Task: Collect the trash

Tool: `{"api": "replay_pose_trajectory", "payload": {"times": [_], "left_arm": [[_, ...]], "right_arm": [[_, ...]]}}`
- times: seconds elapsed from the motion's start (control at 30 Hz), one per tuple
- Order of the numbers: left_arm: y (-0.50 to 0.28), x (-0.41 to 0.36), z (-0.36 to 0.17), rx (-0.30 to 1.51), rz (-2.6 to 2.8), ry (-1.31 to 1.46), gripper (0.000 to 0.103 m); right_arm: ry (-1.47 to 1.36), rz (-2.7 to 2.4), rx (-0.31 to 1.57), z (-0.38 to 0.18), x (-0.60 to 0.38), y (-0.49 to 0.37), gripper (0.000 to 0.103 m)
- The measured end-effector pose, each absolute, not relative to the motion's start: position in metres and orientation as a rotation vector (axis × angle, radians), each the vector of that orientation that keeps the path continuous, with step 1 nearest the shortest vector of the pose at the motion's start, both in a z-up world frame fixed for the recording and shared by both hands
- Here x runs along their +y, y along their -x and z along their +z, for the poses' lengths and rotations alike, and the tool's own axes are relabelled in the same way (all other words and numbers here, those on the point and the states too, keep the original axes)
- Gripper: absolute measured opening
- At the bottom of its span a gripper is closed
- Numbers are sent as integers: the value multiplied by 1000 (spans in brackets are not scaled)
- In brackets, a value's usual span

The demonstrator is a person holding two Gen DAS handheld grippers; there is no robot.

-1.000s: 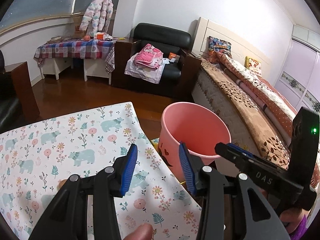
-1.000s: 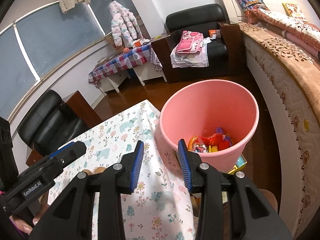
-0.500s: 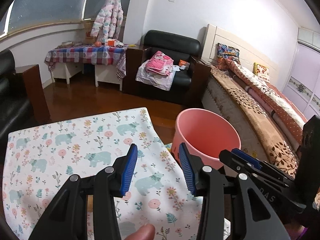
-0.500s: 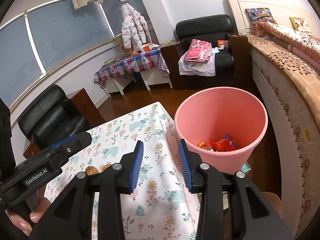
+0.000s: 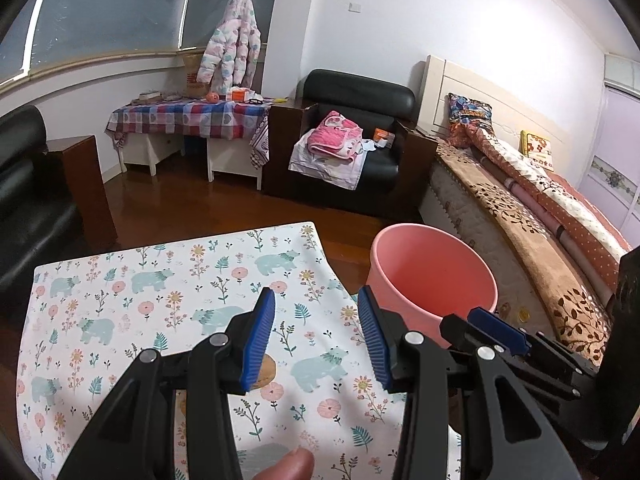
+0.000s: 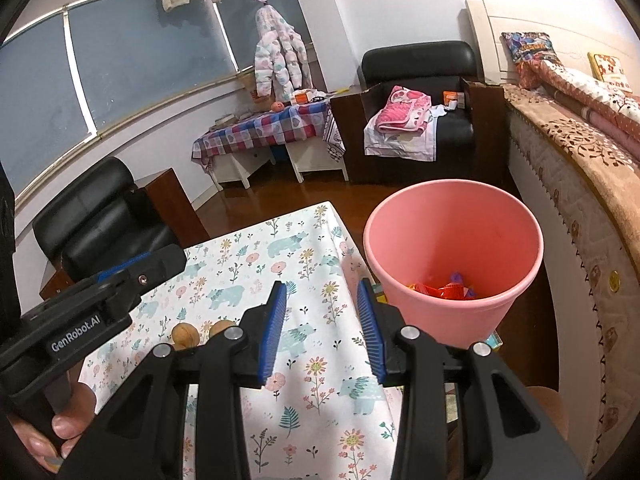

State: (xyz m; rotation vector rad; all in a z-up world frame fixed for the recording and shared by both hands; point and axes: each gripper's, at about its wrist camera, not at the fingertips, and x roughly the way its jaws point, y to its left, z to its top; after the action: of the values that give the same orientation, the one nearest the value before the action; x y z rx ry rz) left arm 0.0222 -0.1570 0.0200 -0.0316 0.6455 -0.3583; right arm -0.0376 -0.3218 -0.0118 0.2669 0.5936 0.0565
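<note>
Both grippers empty over the desk; trash lies in the bin.

Left gripper (image 5: 316, 336) released, nothing between its blue pads, above the floral desk (image 5: 120, 280). Right gripper (image 6: 322, 328) likewise parted and empty. Pink bin (image 6: 452, 256) stands just ahead-right of the right gripper, beside the desk edge; red and purple wrappers (image 6: 444, 290) lie at its bottom. Two walnuts (image 6: 186, 334) rest on the desk just left of the right gripper.
</note>
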Motion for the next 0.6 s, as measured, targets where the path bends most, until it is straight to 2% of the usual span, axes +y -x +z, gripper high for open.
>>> {"api": "replay_pose_trajectory", "payload": {"times": [0.6], "left_arm": [[-19, -154, 21, 619, -291, 18, 43]], "right_arm": [[-222, -8, 541, -10, -310, 46, 37]]}}
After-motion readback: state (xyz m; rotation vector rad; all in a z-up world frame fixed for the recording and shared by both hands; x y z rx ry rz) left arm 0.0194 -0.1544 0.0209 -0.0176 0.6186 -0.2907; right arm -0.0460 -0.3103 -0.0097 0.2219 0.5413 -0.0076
